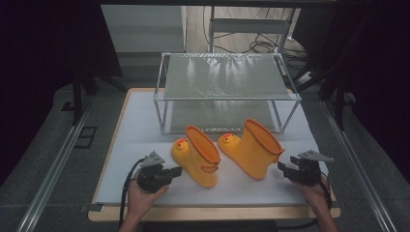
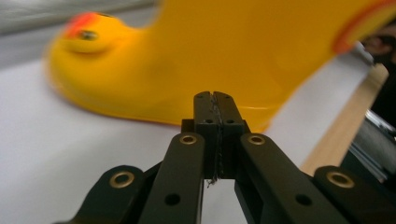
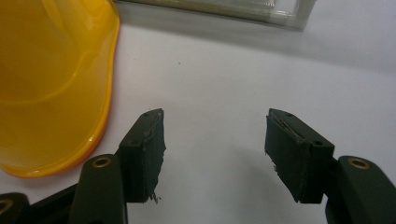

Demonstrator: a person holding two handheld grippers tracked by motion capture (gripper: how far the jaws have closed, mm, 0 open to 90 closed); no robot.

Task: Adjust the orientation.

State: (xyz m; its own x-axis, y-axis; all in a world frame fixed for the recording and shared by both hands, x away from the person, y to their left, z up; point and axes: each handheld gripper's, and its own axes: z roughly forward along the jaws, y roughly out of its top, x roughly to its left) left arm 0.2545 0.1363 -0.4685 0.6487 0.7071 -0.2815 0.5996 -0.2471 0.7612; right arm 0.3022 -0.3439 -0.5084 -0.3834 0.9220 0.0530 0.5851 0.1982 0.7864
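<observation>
Two yellow duck boots stand side by side at table centre, before the wire shelf. The left gripper, jaws pressed together on nothing, sits at the left boot's 8 o'clock, just beside the heel. The right gripper, jaws spread wide and empty, waits at the right boot's 4 o'clock.

Risk: a shut gripper nudging the left boot's heel could topple it (light, tall shaft).

The left gripper view confirms the jaws' contact; the right gripper view shows bare white mat between its pads.
</observation>
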